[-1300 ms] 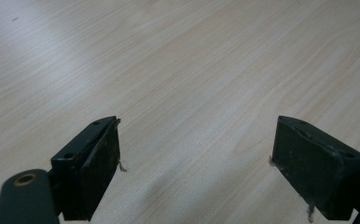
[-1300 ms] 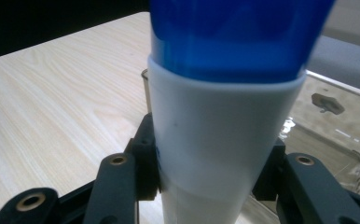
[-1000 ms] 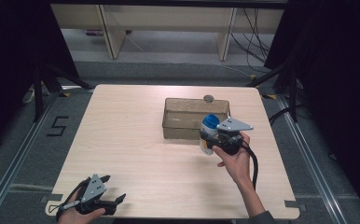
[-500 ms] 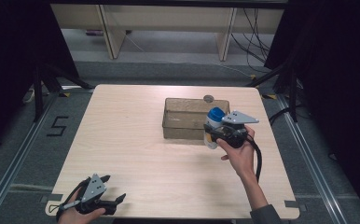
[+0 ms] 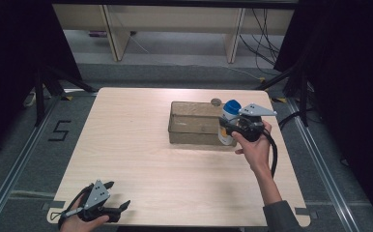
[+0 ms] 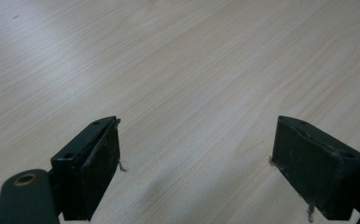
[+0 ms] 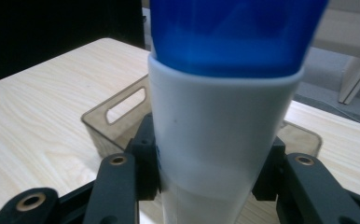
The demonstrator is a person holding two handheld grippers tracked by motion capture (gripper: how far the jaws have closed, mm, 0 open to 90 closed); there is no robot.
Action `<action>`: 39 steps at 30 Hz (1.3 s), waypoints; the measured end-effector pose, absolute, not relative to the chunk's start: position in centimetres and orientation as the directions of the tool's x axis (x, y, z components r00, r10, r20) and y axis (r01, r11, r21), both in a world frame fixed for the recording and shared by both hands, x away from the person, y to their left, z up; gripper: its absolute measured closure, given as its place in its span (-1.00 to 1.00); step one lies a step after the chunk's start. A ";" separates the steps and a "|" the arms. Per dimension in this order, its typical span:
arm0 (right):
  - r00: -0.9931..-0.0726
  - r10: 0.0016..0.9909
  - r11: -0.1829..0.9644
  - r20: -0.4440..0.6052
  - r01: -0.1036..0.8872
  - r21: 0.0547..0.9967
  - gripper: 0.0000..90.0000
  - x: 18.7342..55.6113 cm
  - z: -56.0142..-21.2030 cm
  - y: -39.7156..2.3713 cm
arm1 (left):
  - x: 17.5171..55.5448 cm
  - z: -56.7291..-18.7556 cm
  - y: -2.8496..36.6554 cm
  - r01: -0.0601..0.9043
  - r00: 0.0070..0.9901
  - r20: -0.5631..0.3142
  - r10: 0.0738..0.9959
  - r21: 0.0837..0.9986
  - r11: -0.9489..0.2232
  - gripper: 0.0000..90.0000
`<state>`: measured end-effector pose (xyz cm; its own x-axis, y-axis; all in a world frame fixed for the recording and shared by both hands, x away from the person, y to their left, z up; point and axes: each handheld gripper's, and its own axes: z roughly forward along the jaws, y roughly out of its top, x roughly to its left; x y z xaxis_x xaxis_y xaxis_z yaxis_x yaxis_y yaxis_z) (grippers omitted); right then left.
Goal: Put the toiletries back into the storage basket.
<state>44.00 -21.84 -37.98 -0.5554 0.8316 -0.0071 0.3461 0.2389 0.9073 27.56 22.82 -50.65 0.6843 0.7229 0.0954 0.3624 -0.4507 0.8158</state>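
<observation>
Two black jaws of the right gripper [image 7: 206, 182] clamp a white bottle [image 5: 228, 126] with a blue cap [image 5: 232, 107]. It stands upright, long axis vertical, cap up, at the right end of the brown bin [image 5: 194, 124], three o'clock of the table [image 5: 141, 145]. Since earlier it has risen and shifted rightward. Close up, the right gripper view shows the pads [image 7: 145, 154] pressing its sides. At seven o'clock the left gripper [image 6: 197, 154] gapes wide, holding nothing.
</observation>
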 end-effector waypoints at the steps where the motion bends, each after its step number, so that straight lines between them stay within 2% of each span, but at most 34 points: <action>1: -0.552 0.834 0.230 0.005 0.355 0.906 0.25 44.1 -37.9 -21.9 | 27.6 -50.6 22.8 0.363 0.684 0.096 0.723 0.815 -0.452 -0.67; 2: -0.549 0.836 0.228 0.011 0.366 0.902 0.25 44.2 -37.8 -22.1 | 27.6 -50.6 22.8 0.365 0.689 0.092 0.719 0.813 -0.454 -0.67; 3: -0.545 0.838 0.238 -0.013 0.344 0.908 0.25 44.5 -37.7 -22.3 | 27.7 -50.6 23.0 0.349 0.689 0.131 0.712 0.802 -0.485 -0.67; 4: -0.544 0.839 0.223 0.006 0.354 0.908 0.25 44.5 -37.6 -22.3 | 27.8 -50.6 23.0 0.343 0.690 0.143 0.710 0.799 -0.494 -0.67; 6: -0.537 0.844 0.218 0.010 0.359 0.907 0.25 44.7 -37.4 -22.6 | 27.6 -50.6 22.9 0.365 0.687 0.118 0.717 0.797 -0.481 -0.67; 19: -0.495 0.869 0.192 0.004 0.345 0.919 0.25 46.4 -36.7 -23.7 | 27.6 -50.6 22.9 0.357 0.698 0.116 0.707 0.799 -0.484 -0.67; 21: -0.487 0.873 0.180 0.026 0.372 0.911 0.25 46.6 -36.7 -23.8 | 27.6 -50.5 22.9 0.359 0.696 0.121 0.708 0.794 -0.490 -0.67; 22: -0.480 0.877 0.180 0.008 0.344 0.922 0.25 46.8 -36.8 -23.9 | 27.6 -50.6 22.9 0.362 0.690 0.122 0.713 0.795 -0.486 -0.67; 27: -0.462 0.886 0.155 0.038 0.372 0.915 0.25 47.4 -36.9 -24.1 | 27.8 -50.6 23.0 0.348 0.700 0.130 0.702 0.796 -0.494 -0.67; 28: -0.459 0.889 0.180 0.002 0.352 0.919 0.25 47.8 -37.0 -24.4 | 27.7 -50.6 23.0 0.350 0.700 0.127 0.703 0.797 -0.493 -0.67; 34: -0.440 0.898 0.147 0.030 0.363 0.920 0.25 48.5 -37.5 -24.4 | 27.8 -50.6 23.0 0.349 0.700 0.128 0.703 0.797 -0.493 -0.67; 39: -0.449 0.893 0.176 0.000 0.350 0.920 0.25 49.1 -37.9 -24.4 | 27.7 -50.7 22.9 0.347 0.695 0.122 0.709 0.806 -0.479 -0.67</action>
<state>49.12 -24.36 -37.85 -0.4493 0.8934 -0.0003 0.3503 0.1765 0.9199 27.74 22.87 -50.67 0.6949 0.7087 0.1219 0.3473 -0.4791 0.8061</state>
